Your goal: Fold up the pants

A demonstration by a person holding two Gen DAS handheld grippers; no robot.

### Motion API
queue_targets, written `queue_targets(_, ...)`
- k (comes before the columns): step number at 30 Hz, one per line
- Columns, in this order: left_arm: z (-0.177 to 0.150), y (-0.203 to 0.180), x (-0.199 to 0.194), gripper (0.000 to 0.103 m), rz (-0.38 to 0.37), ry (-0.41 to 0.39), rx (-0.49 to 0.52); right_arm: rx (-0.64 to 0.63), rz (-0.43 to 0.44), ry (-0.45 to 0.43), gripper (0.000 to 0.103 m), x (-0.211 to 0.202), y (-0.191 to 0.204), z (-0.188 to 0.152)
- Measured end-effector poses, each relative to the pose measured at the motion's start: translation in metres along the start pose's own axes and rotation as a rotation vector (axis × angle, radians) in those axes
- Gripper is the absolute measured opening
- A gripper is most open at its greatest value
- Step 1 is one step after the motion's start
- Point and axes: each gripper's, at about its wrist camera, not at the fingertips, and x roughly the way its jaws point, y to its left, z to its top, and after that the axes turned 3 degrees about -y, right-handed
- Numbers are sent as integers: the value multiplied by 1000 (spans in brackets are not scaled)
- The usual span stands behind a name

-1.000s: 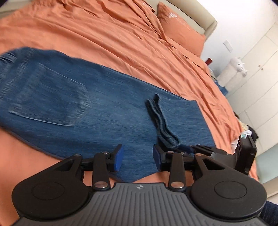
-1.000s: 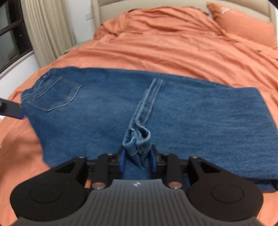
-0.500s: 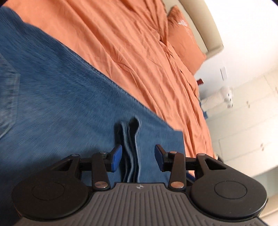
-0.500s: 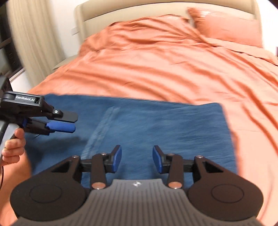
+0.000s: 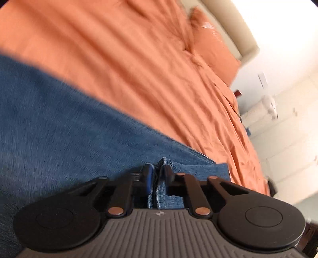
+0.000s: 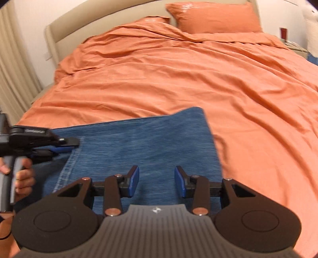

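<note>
Blue jeans (image 5: 59, 129) lie folded flat on the orange bed. In the left wrist view my left gripper (image 5: 158, 172) is shut on a raised fold of the hem edge (image 5: 162, 190), which stands pinched between its blue pads. In the right wrist view my right gripper (image 6: 157, 178) hovers open just above the jeans (image 6: 149, 142) near their right end, with nothing between its pads. The same view shows the left gripper (image 6: 67, 145) at the far left, held by a hand (image 6: 23, 178), at the stitched seam (image 6: 67, 168).
An orange duvet (image 6: 198, 79) covers the whole bed. Orange pillows (image 6: 214, 17) lean on the beige headboard (image 6: 83, 25) at the back. A curtain (image 6: 14, 69) hangs at the left. White wardrobe doors (image 5: 288, 129) stand beyond the bed's far side.
My right gripper let go of the hem fold, opened and moved off to the right. My left gripper came over that fold and shut on it.
</note>
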Motion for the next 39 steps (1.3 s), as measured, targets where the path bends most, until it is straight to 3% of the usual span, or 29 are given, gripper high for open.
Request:
queue_targets(1,1,-12,-5,0,7,-16,56,18,-10,-2,37,-1,-5,-1)
queue_targets(5,2,-63,-28,0,17,-71,279,68,-34,-27,37,-9,-18,-3)
queue_targets(7,6,-81,-36,0,11,-96,337,97,-39,-43,36,-15,-24,-2)
queue_targets(11,13,-78,-17,1,75,9,336,131,-43,-56,36,-21,-32,-3)
queue_targets(13,14,-61,-3,9,132,6,295,144,-38,-45,37,-22,-33,-5)
queue_targets(15,18,-39,3,26,129,31,193,141,-30,-41,36,-21,-32,-6)
queue_targets(18,18,-21,-3,34,106,11,96,132,-24,-42,36,-21,-31,-6)
queue_targets(19,16,-19,-4,46,102,21,78,135,-18,-42,36,-22,-31,-6)
queue_targets(21,10,-13,-2,59,98,38,42,139,-13,-41,36,-21,-31,-5)
queue_targets(25,3,-5,17,61,128,59,2,146,-30,-42,36,-19,-36,-5)
queue_targets(27,-1,-3,25,57,144,44,-11,154,-33,-47,36,-19,-38,-6)
queue_targets(29,-5,-10,26,33,155,15,43,164,-37,-62,35,-21,-43,-5)
queue_targets(31,-7,-22,25,6,187,-3,126,178,-48,-75,24,-23,-48,-4)
queue_targets(36,-1,-54,-13,3,106,-99,211,198,-43,-100,10,-30,-56,-2)
queue_targets(39,5,-70,-29,3,138,-125,298,194,-30,-104,9,-37,-56,-3)
